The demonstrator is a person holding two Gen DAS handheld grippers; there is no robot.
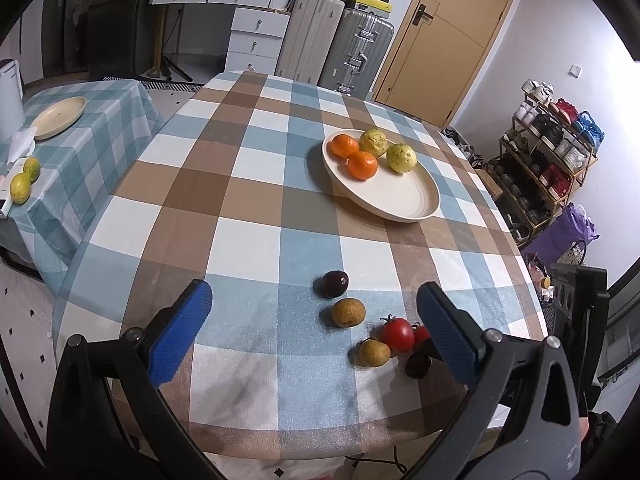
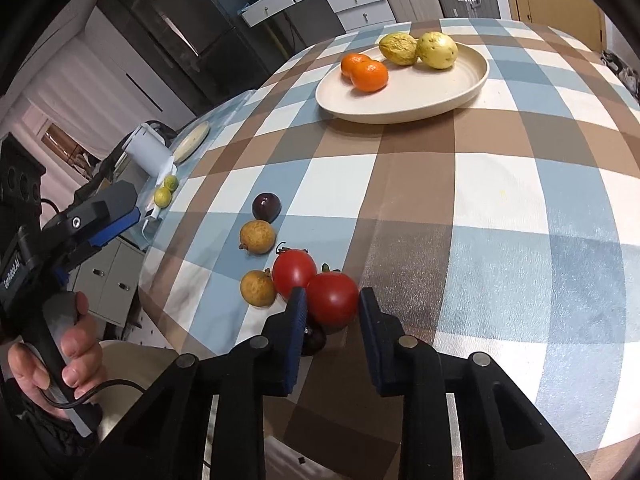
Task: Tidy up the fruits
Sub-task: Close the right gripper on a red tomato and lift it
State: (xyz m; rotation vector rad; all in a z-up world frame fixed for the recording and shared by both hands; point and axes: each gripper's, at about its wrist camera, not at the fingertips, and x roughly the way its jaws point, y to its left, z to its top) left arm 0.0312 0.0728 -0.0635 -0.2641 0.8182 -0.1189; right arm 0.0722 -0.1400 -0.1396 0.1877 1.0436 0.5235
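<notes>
Right gripper [image 2: 332, 306] clenched on near tomato [image 2: 333, 298] — second tomato [image 2: 293, 272] touching at 10 o'clock, may roll on lift. Plate [image 2: 404, 100] at 12. Left gripper [image 1: 314, 332] released, idle.

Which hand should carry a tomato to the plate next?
The right. The right gripper is already shut on a red tomato, while the left gripper hangs open and empty above the table. The plate still has room.
</notes>
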